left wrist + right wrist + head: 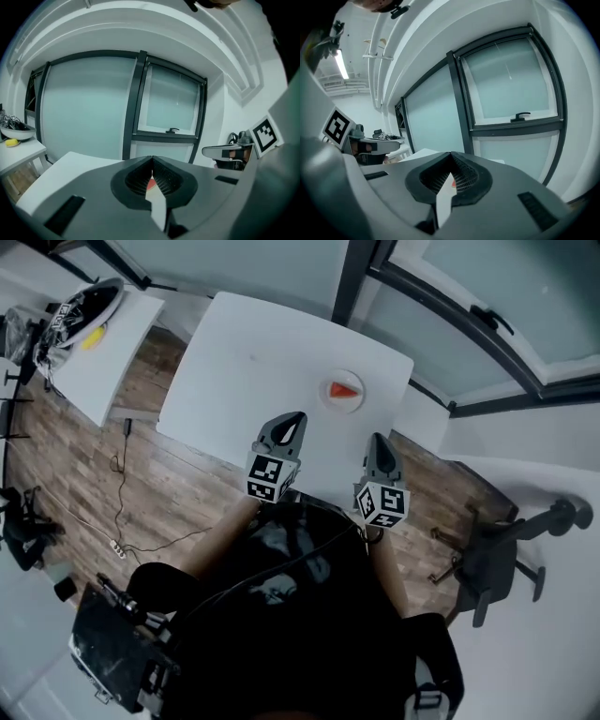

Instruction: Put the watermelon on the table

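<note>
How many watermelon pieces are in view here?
1: the watermelon slice lies on the plate on the white table, toward its right side. The side table's bowl might hide more.

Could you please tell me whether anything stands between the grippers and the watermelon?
Nothing visible does. The watermelon lies on a plate on the table, and only bare tabletop shows between it and the left gripper and right gripper, both shut and empty.
</note>
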Tool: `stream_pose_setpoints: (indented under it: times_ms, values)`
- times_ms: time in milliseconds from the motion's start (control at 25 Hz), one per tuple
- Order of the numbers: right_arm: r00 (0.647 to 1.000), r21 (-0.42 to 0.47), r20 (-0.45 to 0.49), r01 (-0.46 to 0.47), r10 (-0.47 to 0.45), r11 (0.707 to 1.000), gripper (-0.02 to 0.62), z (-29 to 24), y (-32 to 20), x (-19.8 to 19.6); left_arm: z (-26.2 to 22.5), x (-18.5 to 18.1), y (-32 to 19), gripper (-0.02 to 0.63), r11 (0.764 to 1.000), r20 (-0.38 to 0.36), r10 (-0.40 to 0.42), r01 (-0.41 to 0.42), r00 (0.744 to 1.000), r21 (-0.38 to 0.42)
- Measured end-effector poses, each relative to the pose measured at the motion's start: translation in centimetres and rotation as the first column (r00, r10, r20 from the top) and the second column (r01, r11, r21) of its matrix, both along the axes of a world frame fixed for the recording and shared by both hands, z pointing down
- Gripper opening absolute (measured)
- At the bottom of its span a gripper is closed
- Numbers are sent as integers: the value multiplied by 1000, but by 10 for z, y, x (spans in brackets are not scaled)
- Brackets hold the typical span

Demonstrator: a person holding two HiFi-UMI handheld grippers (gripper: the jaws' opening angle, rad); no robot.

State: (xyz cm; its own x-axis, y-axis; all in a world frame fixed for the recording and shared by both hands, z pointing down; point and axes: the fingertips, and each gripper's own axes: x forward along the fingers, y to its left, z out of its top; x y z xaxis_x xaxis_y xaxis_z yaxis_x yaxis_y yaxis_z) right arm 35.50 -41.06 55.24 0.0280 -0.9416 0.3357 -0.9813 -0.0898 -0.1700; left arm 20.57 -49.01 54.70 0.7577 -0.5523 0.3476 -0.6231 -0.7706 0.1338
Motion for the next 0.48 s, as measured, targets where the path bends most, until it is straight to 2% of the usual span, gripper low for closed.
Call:
stream_pose_setpoints:
  times_ms: [280, 480]
  values:
    - [999, 34, -36, 31, -29, 999, 11, -16, 14, -19, -9, -18, 24, 5, 1000, 6, -5, 5, 1000, 3]
    - [999, 50, -34, 30, -29, 998, 11, -23, 17, -25, -11, -16, 37, 5, 1000, 16, 17, -17, 1000, 6]
